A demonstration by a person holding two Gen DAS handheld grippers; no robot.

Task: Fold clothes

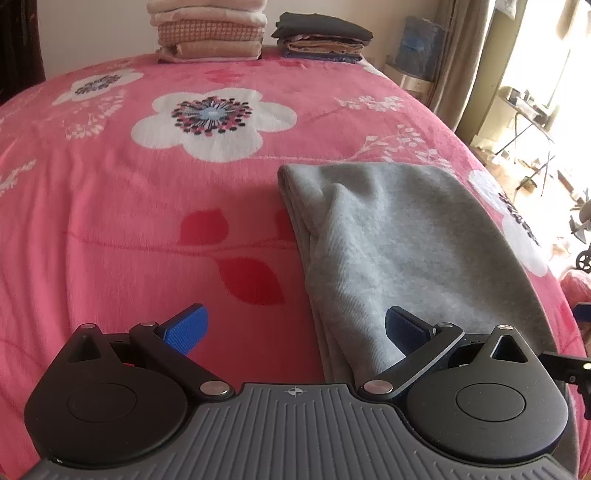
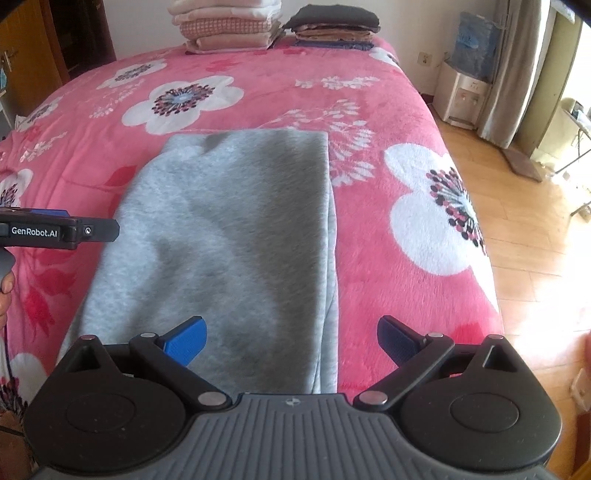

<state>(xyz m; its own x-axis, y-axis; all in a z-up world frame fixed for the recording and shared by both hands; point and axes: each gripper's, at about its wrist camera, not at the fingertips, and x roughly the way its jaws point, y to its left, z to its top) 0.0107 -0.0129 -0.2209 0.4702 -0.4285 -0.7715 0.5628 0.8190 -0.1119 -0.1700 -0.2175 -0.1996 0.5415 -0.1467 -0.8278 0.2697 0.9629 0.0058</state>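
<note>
The grey garment [image 2: 229, 236] lies flat on the pink flowered bed [image 2: 369, 110], already folded into a long narrow strip. Its long axis runs from the near edge of the bed straight away toward the two stacks of folded clothes [image 2: 229, 26] at the far end of the bed. The strip's near short end sits directly under both tools.

The right gripper [image 2: 291, 341] hovers over the garment's near right corner with its jaws spread wide and empty: one blue pad sits over the cloth and the other out past the garment's right long edge. The left gripper [image 1: 295, 330] is likewise spread and holds nothing; it straddles the garment's left long edge, one pad over bare bedspread, the other over grey fabric.

Judged from this layout, the next fold would carry the near end up the long axis toward the far end. Each gripper is nearest its own near corner, so neither needs to cross over. The layered edges along both sides could slip apart if only the top ply is pinched
</note>
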